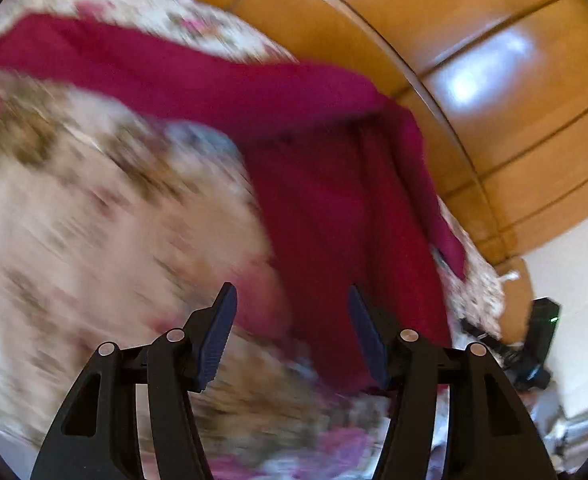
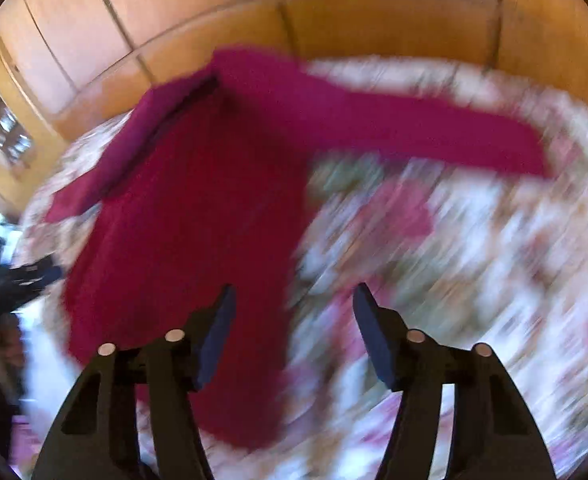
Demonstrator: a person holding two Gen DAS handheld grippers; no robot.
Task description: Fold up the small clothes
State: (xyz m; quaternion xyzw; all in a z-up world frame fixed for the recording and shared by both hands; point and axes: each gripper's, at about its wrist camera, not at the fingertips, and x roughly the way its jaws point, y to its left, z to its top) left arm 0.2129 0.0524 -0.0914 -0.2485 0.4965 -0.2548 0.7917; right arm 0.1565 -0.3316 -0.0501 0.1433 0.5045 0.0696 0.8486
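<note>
A magenta garment [image 2: 198,208] is seen spread flat on the floral bedspread [image 2: 473,248], one sleeve stretched sideways. Above the garment, the fingers of the left gripper [image 1: 292,300] and right gripper [image 2: 294,300] are held apart, nothing clamped.

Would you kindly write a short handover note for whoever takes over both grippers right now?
Left gripper: open, nothing held, above the hem end of the magenta top.
Right gripper: open, nothing held, above the top's body edge.
The top lies spread on the floral bedspread; one sleeve stretched out sideways, the other sleeve lying along the body.
Done: garment laid out.
Left: the body folds; frames are blurred, so check edges first.
</note>
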